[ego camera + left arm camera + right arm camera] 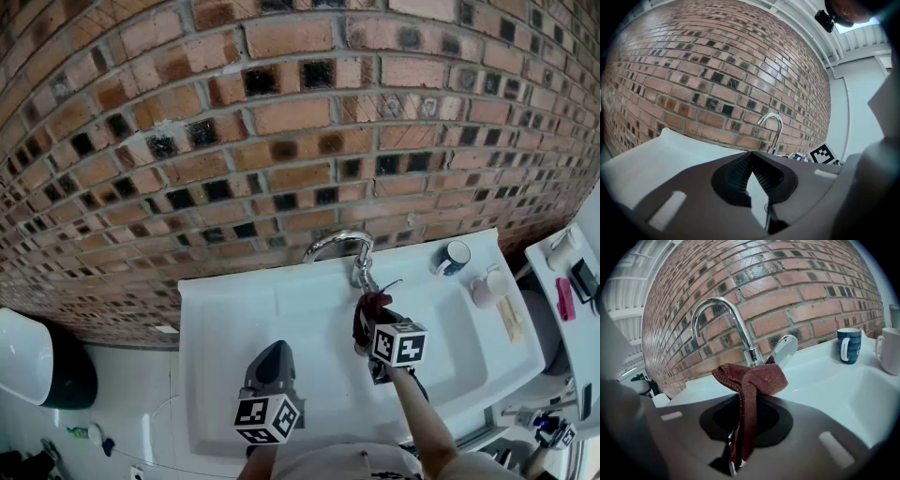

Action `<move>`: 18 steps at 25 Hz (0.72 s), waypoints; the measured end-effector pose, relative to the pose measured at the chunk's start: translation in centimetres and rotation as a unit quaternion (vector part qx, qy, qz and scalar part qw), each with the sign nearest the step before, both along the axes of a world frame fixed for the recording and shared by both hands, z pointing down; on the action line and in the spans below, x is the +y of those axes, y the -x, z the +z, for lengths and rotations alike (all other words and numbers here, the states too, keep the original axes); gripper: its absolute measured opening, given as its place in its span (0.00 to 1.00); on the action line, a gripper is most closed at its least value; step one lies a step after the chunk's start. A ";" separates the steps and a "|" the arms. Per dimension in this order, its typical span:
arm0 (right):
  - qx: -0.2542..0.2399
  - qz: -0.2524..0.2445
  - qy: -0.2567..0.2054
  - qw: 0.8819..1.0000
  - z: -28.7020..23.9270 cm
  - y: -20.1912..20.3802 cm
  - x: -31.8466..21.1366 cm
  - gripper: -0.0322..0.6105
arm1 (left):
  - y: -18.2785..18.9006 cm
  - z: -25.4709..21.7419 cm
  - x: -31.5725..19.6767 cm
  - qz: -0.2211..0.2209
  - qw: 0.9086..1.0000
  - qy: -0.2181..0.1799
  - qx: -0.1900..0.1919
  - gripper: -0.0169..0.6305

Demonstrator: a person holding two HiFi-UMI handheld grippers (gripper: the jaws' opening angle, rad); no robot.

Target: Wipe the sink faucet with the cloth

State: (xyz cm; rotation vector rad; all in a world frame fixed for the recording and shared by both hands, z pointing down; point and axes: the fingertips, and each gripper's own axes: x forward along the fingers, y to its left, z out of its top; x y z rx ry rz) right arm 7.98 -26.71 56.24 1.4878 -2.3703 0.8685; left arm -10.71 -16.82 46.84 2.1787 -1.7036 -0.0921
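The right gripper [742, 401] has its jaws pressed onto a dark red cloth [754, 378], which is pinched between them near the centre of the right gripper view. The upper part of the cloth bunches above the jaw tips, and a narrow strip hangs down between the jaws toward the bottom of the frame. Directly behind the cloth, a little above centre, stands the chrome faucet [723, 310]. Its curved spout arches to the left and its lever [783, 348] points to the right. The cloth lies just before the faucet base; whether it touches the metal I cannot tell. In the head view this gripper is at the centre, over the white sink [300, 309], just below the faucet. The left gripper [272, 361] is at lower centre there, well apart from the faucet, its jaws closed together with nothing between them. A blue mug [849, 345] and a white mug [889, 347] stand on the sink edge at the right.
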 end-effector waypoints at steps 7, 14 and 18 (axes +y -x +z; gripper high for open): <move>-0.023 0.093 -0.043 0.994 -4.2 -6.8 -1.8 0.13 | -0.5 -0.3 -0.2 0.008 1.000 -0.008 -0.001 0.03; -0.029 0.088 -0.013 0.996 -3.2 -4.3 -1.1 0.12 | -0.5 -0.8 0.1 0.010 1.000 -0.014 0.001 0.03; -0.005 0.059 0.022 0.998 -1.3 -0.7 -0.7 0.12 | -0.6 -0.9 0.3 0.010 1.000 -0.015 0.003 0.03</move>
